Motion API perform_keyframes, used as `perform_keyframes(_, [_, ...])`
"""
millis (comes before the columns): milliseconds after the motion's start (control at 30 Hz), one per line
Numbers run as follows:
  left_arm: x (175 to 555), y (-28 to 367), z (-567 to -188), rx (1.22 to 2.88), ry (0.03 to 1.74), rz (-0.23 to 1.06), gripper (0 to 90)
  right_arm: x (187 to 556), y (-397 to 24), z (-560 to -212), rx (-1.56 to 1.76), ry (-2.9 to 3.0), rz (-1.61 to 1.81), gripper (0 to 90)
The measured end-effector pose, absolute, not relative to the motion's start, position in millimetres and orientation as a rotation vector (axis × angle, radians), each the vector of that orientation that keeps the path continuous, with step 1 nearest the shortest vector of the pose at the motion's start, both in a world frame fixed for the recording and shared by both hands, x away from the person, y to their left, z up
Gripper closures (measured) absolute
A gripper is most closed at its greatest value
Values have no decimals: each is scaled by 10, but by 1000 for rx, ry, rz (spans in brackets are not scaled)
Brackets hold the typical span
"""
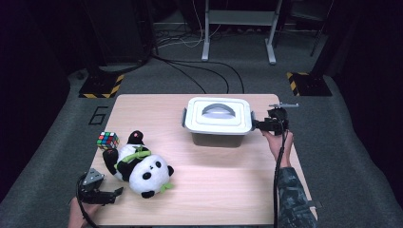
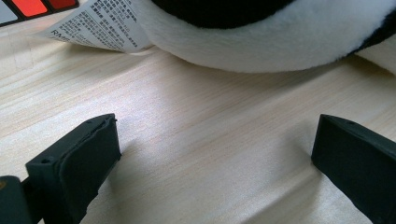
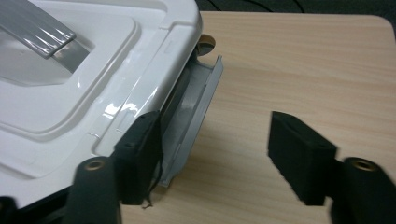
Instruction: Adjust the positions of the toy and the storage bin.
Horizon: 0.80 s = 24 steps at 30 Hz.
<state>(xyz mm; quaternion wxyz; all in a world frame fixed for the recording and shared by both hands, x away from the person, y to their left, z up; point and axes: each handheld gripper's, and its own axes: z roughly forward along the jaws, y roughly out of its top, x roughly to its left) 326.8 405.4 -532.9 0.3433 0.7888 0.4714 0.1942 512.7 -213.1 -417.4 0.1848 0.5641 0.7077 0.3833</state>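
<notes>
On the table (image 1: 223,185), one lidded box (image 1: 217,115), one panda (image 1: 139,167), one cube (image 1: 108,140), two tongs.

Digit "6" on the grey floor (image 1: 99,115) left of the table (image 1: 228,190)

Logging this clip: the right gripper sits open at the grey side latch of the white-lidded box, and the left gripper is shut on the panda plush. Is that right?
Not quite. The left gripper is not shut on the panda plush: the left gripper view shows its jaws wide apart over bare table, the plush beyond them. The rest holds: the right gripper is open at the grey side latch of the white-lidded box.
</notes>
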Motion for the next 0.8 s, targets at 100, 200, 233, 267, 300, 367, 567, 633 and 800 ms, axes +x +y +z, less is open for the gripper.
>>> perform_keyframes(100, [3268,4054,-5329,2050,1225,505,9,5122,-2132,-4115,1527,2019,1065,237])
perform_keyframes(200, [3268,4054,-5329,2050,1225,505,9,5123,-2143,-4071,1489,2037,1068,160])
perform_keyframes(233, [3268,4054,-5329,2050,1225,505,9,5123,-2143,-4071,1489,2037,1068,160])
perform_keyframes(267, [3268,4054,-5329,2050,1225,505,9,5125,-2161,-4036,1482,2036,1072,150])
perform_keyframes(300, [3268,4053,-5329,2050,1225,505,9,5127,-2165,-4018,1470,2034,1077,149])
perform_keyframes(367, [3268,4054,-5329,2051,1225,505,9,5126,-2156,-3982,1446,2051,1103,138])
perform_keyframes(567, [3268,4054,-5329,2050,1225,504,9,5136,-1969,-3907,1301,2136,1099,92])
perform_keyframes(633, [3268,4054,-5329,2050,1225,505,9,5140,-1919,-3900,1295,2146,1103,95])
perform_keyframes(800, [3268,4053,-5329,2050,1225,504,9,5228,-1676,-3877,1176,2244,1117,74])
